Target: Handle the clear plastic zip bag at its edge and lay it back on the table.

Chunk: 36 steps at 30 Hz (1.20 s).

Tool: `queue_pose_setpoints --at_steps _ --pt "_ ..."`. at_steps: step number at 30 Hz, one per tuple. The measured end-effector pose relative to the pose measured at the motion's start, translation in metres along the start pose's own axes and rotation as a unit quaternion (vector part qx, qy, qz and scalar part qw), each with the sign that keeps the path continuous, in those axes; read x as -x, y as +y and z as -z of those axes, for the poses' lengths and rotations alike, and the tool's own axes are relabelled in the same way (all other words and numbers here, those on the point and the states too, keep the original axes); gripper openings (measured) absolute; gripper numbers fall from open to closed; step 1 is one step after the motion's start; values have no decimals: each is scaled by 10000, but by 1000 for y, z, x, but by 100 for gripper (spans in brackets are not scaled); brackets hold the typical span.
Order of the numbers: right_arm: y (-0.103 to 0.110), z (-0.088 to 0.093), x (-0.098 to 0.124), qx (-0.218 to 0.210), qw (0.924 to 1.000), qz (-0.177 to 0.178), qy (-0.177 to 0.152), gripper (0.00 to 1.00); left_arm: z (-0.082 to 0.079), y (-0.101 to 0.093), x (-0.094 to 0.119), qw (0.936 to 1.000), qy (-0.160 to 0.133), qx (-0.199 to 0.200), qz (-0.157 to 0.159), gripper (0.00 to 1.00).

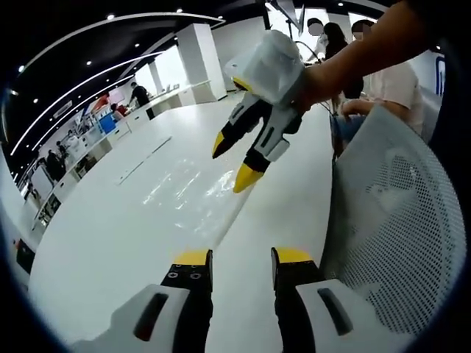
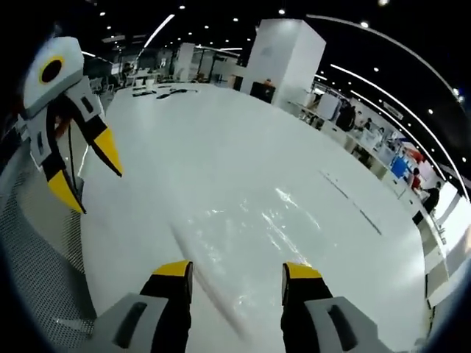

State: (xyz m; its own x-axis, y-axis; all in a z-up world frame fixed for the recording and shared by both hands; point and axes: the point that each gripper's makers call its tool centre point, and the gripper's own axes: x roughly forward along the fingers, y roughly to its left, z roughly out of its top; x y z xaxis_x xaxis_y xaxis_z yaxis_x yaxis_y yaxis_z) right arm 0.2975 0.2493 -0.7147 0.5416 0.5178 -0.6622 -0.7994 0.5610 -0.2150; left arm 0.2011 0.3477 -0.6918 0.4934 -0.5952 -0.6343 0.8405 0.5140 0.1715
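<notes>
1. Clear plastic, the zip bag (image 1: 193,193) lies flat on the white surface (image 1: 110,235), its creases catching the ceiling lights; it sits ahead of the left tool (image 1: 241,259) and slightly to its left, apart from the jaw tips.
2. Left tool: its two yellow-tipped black jaws stand parted with bare surface between them, grasping nothing.
3. In the left gripper view the right tool (image 1: 234,160) hangs above the bag's far right edge, tips pointing down, jaws spread; whether a tip touches the plastic cannot be told. A person's hand, wrapped in the tool's white housing, carries it from the upper right.
4. In the right gripper view the zip bag (image 2: 250,220) spreads just ahead of the right tool (image 2: 237,275), its near edge running as a pale diagonal strip between the parted jaws, which close on nothing.
5. The left tool (image 2: 90,175) shows in that view off to the left, held above the surface edge, jaws released.
6. A white mesh chair back (image 1: 401,220) stands right of the left tool, close by the surface edge.
7. Beyond the right tool, people (image 1: 383,81) sit at the far side; white pillars (image 2: 283,55) rise past the surface.
</notes>
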Motion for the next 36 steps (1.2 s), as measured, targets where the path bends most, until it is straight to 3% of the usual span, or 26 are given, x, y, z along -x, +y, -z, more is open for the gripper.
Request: queue_pose_setpoints --at_steps 8,24,33,36 --pt "-2 -7 21 -68 9992 263 -299 59 -3 3 2 10000 -62 -33 -48 29" --pt "-9 -2 47 -556 9949 523 -661 76 -10 7 5 9996 -214 147 -144 33" --pt "-5 -11 65 -902 9902 539 -920 87 -13 6 9 9982 -359 443 -181 46" --pt "-5 -12 69 -923 9894 554 -975 89 -14 10 10 9968 -450 574 -320 58"
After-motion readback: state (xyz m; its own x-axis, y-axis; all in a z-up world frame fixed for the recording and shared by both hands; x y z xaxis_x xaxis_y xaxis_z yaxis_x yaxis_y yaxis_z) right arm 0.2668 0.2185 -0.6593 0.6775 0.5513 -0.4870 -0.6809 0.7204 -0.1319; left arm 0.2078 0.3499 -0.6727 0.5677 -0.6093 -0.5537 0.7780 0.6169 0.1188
